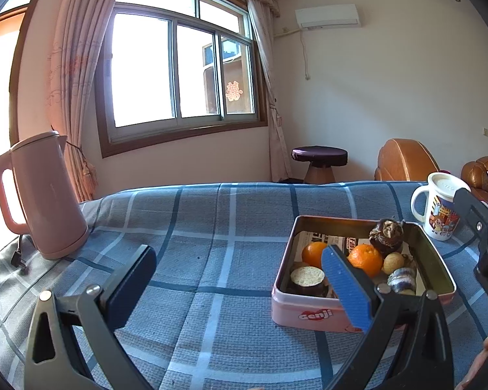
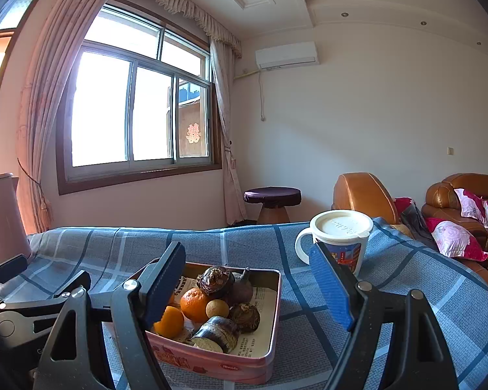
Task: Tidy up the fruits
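Fruits (image 2: 195, 302) gathered in a pink tin (image 2: 244, 367) on the blue plaid cloth (image 1: 211, 260) — two oranges (image 1: 365, 257), a small yellowish round one (image 1: 393, 262), several dark knobbly pieces and a cut dark-skinned piece showing a pale face (image 1: 307, 276), all lying on printed paper lining the tin's floor. Piled loosely toward one side, likely just dropped in rather than sorted, so probably early in the job or between steps.

Left gripper (image 1: 237, 289) spread wide, nothing between the jaws, hovering just beside the tin's near left corner. Right gripper (image 2: 247, 289) also standing open and empty, aimed over the tin with the fruit framed between its fingers; seemingly poised to pick one out.

Off to the side: pink kettle (image 1: 45, 201) at the far left of the cloth with its plug lying loose, lidded cartoon mug (image 2: 340, 240) just beyond the tin on the right. Bright window (image 1: 179, 71) with pink curtains behind, air conditioner high on the wall, dark-topped stool and tan leather armchairs with flowered cushions beyond the cloth's edge
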The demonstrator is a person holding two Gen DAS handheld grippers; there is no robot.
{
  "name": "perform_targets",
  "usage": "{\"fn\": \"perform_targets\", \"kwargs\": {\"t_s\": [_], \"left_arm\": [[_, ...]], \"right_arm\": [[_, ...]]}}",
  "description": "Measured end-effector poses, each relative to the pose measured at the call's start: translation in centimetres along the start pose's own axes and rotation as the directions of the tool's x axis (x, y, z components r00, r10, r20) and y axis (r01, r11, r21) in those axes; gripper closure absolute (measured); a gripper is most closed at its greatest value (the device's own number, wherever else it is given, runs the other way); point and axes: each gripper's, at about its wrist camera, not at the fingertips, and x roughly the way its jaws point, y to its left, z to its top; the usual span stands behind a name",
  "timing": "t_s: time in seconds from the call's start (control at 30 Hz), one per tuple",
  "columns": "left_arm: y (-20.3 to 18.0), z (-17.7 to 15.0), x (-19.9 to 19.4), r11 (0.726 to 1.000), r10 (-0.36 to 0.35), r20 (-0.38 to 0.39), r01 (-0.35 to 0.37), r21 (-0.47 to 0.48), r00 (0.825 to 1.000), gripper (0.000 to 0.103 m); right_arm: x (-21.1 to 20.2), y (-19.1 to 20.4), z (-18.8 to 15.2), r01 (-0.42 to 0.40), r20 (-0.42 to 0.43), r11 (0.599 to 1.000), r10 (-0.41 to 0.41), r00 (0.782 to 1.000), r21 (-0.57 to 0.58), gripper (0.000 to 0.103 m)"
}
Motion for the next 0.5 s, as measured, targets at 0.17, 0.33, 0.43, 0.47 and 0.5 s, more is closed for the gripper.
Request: {"fn": "perform_targets", "kwargs": {"t_s": [0.17,0.33,0.43,0.47,0.5], "left_arm": [[0.02,-0.06,0.11,1.000,0.006,-0.003,-0.006,-0.001,1.000,0.000],[-0.07,-0.08,0.09,1.000,0.007,-0.002,-0.007,0.002,1.000,0.000],[-0.10,-0.09,0.05,1.000,0.008,-0.003,-0.008,0.002,1.000,0.000],[-0.10,-0.08,0.05,1.000,0.008,-0.003,-0.008,0.003,1.000,0.000],[-0.13,-0.09,0.03,1.000,0.009,-0.002,-0.009,0.004,1.000,0.000]], "right_arm": [[-0.01,0.02,0.00,0.000,0.000,1.000,0.000,1.000,-0.001,0.023],[-0.05,-0.03,-0.03,-0.001,-0.001,1.000,0.001,1.000,0.000,0.023],[-0.04,-0.03,-0.02,0.000,-0.002,1.000,0.000,1.000,-0.001,0.023],[-0.01,-0.04,-0.04,-0.001,-0.003,1.000,0.001,1.000,-0.001,0.023],[-0.01,-0.04,-0.04,0.000,-0.003,1.000,0.000,1.000,-0.001,0.023]]}}
